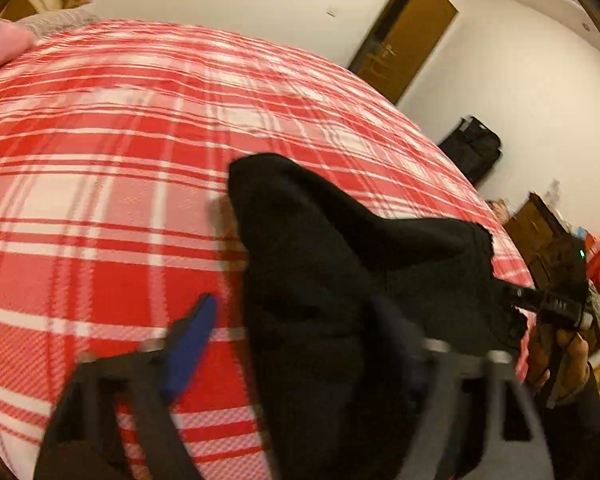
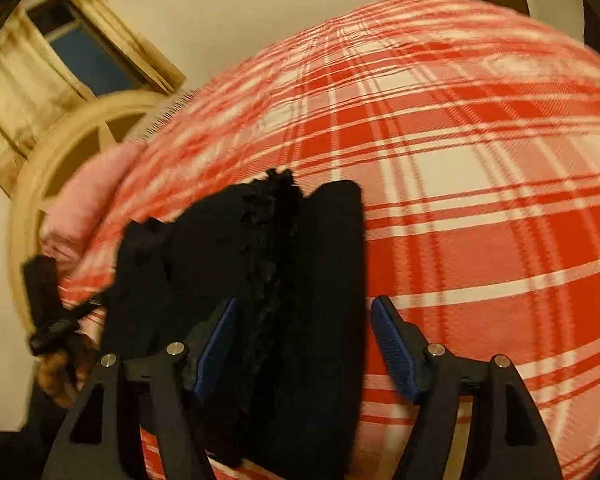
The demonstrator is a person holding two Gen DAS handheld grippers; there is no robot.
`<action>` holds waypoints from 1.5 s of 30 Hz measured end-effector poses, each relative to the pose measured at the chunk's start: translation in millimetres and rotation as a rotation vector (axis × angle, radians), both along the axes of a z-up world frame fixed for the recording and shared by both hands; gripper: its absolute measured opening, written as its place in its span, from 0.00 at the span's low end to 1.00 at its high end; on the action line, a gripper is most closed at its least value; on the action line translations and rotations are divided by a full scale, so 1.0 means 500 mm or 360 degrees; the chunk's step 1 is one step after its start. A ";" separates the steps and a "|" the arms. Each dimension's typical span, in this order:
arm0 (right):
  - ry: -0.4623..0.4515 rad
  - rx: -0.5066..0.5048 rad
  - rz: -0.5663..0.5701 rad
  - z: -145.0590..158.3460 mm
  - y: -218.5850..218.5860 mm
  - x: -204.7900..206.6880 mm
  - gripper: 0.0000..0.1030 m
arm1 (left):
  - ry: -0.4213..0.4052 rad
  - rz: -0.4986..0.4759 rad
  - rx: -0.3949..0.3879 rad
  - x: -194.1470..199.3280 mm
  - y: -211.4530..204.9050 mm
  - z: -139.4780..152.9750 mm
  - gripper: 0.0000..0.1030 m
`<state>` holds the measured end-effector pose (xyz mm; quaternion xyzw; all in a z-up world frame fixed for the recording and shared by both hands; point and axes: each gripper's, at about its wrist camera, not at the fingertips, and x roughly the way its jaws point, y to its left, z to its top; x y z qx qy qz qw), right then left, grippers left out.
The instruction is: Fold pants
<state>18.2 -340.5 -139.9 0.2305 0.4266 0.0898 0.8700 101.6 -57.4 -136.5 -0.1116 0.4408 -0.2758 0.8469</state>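
Observation:
Black pants (image 1: pixel 320 264) lie bunched and partly folded on a red plaid bedspread (image 1: pixel 100 160). In the left wrist view my left gripper (image 1: pixel 296 332) is open; its blue left pad (image 1: pixel 188 348) stands clear of the cloth, while the pants cover the right finger. The right gripper (image 1: pixel 540 302), held by a hand (image 1: pixel 568 364), sits at the pants' right edge. In the right wrist view the pants (image 2: pixel 300 280) show a frayed edge and run between the blue pads (image 2: pixel 216 344) of my open right gripper (image 2: pixel 304 340). The left gripper (image 2: pixel 48 312) is at the pants' left side.
A pink pillow (image 2: pixel 84 200) and a wooden headboard (image 2: pixel 60 140) are at the bed's head, below a curtained window (image 2: pixel 80 48). Beyond the bed's far side stand a brown door (image 1: pixel 404 36), a black bag (image 1: pixel 476 148), and a wooden cabinet (image 1: pixel 536 228).

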 end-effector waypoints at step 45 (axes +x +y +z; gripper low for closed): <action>-0.0064 -0.0036 0.0924 0.006 0.632 0.448 0.17 | -0.0169 0.0872 0.0386 -0.025 0.521 0.026 0.34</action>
